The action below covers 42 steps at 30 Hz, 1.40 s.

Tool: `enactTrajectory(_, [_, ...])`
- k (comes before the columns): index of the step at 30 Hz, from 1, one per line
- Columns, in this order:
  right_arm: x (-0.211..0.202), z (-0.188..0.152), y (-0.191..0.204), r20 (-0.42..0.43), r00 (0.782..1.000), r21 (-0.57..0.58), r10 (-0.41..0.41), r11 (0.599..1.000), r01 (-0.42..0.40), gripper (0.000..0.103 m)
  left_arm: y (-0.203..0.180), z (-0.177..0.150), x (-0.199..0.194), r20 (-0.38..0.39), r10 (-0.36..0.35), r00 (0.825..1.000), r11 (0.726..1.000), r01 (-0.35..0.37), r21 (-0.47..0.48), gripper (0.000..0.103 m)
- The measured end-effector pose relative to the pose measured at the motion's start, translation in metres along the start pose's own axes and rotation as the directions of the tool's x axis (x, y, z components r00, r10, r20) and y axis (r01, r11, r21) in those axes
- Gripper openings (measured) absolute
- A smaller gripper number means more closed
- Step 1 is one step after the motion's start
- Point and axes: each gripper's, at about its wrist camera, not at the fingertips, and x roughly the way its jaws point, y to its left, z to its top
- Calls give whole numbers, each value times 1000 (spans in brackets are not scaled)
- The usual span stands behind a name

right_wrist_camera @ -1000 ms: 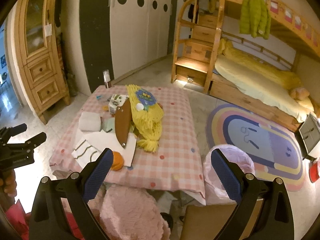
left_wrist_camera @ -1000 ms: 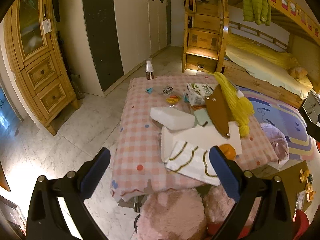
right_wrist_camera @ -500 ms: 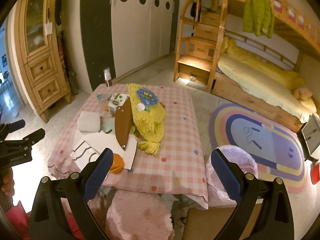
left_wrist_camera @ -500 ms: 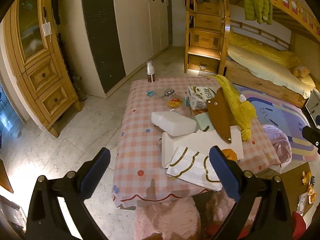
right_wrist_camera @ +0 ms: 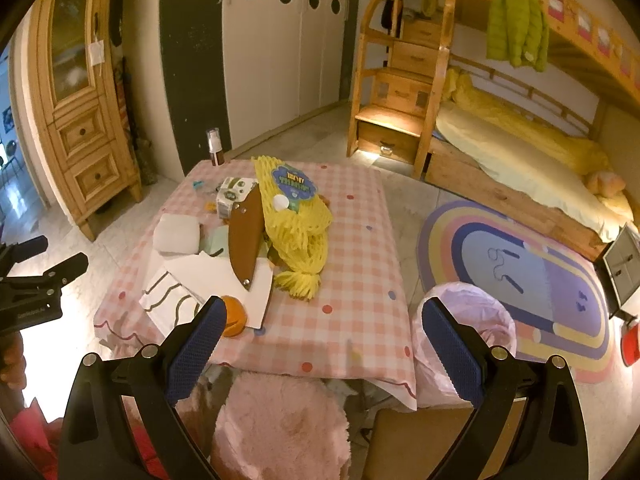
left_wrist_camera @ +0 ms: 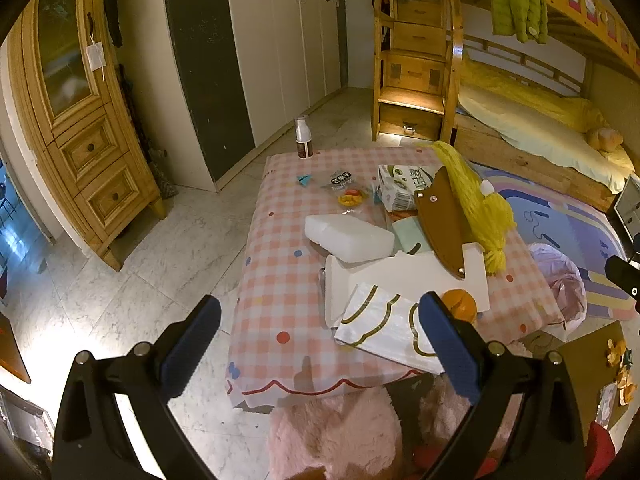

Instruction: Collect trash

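Observation:
A low table with a pink checked cloth [left_wrist_camera: 280, 280] [right_wrist_camera: 360, 264] holds trash: a yellow foam net [right_wrist_camera: 296, 224] [left_wrist_camera: 480, 204], a white foam block [left_wrist_camera: 346, 236] [right_wrist_camera: 177, 233], a white carton [left_wrist_camera: 400, 190], white paper sheets [left_wrist_camera: 384, 324] [right_wrist_camera: 176, 300], an orange peel [left_wrist_camera: 460, 304] [right_wrist_camera: 232, 316], small wrappers [left_wrist_camera: 348, 194] and a brown sheath [right_wrist_camera: 246, 236]. A bin lined with a pink bag [right_wrist_camera: 468, 320] [left_wrist_camera: 560, 276] stands right of the table. My left gripper [left_wrist_camera: 320, 340] and right gripper [right_wrist_camera: 320, 332] are open, empty, above the near edge.
A bottle [left_wrist_camera: 303, 138] stands at the table's far corner. Pink fluffy stools [right_wrist_camera: 280, 428] sit before the table. A wooden cabinet [left_wrist_camera: 80, 120] is at left, a bunk bed with stairs [right_wrist_camera: 480, 120] at right, and an oval rug [right_wrist_camera: 520, 264] on the floor.
Both grippers have risen and drawn back a little from the table; the view of it is slightly higher. Nothing on the table has moved.

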Motion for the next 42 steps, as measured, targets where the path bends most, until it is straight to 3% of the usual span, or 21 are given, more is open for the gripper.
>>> enactTrajectory(42, [-2, -2, 3, 0, 1000, -7, 3, 1000, -3, 97, -4, -2, 1, -4, -1, 1000, 1000, 1, 3, 96])
